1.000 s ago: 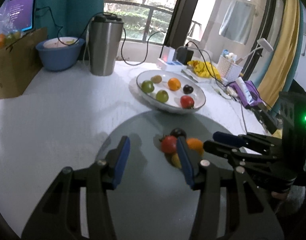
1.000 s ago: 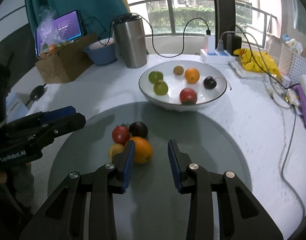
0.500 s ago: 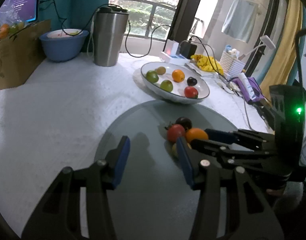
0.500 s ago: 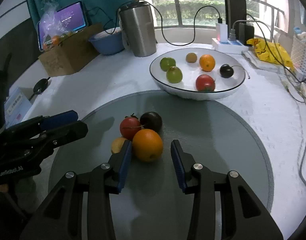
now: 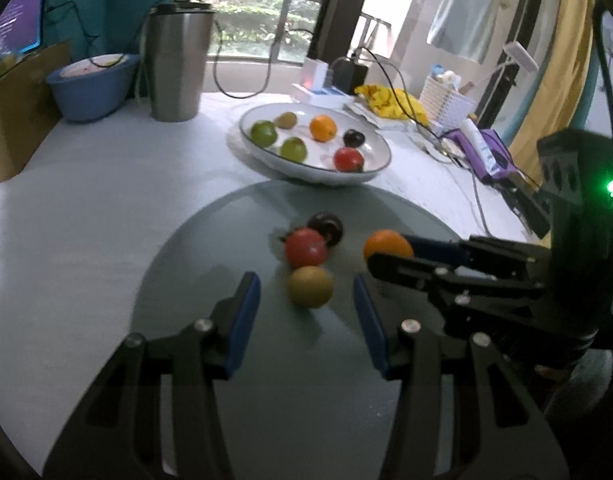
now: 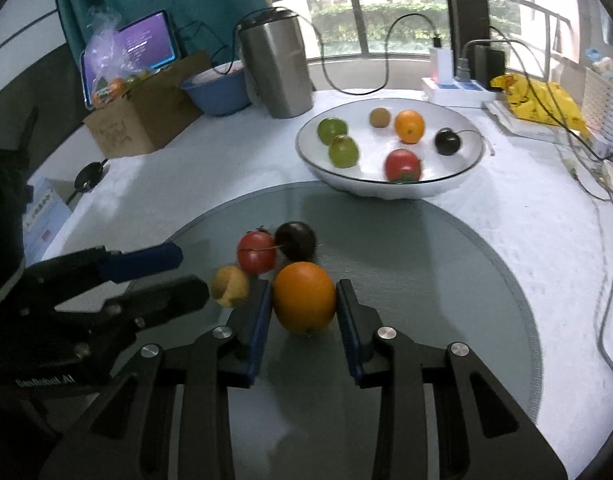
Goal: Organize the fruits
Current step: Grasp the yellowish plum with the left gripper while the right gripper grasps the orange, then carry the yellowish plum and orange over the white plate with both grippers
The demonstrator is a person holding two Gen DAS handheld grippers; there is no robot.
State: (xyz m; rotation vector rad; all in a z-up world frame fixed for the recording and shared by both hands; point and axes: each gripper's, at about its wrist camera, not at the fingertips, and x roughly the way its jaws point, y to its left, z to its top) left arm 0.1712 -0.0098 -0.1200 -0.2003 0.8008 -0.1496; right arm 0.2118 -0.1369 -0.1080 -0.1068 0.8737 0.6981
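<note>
On the round grey mat (image 6: 426, 280) lie an orange (image 6: 304, 303), a red tomato (image 6: 256, 253), a dark plum (image 6: 295, 240) and a yellow fruit (image 6: 230, 291). My right gripper (image 6: 304, 308) has its blue pads against both sides of the orange. In the left wrist view the orange (image 5: 387, 243) sits between the right gripper's fingers. My left gripper (image 5: 306, 312) is open, with the yellow fruit (image 5: 310, 286) just ahead between its fingertips, untouched. The white bowl (image 6: 390, 190) behind the mat holds several fruits.
A steel tumbler (image 6: 276, 68), a blue bowl (image 6: 218, 90) and a cardboard box (image 6: 142, 116) with a tablet stand at the back left. Power strip, cables (image 6: 610, 280), a yellow bag (image 6: 538, 100) and a white basket crowd the right side.
The right gripper has moved forward and closed around the orange, drawing it away from the other fruits. The left gripper has shifted right so the yellow fruit lies between its open fingers.
</note>
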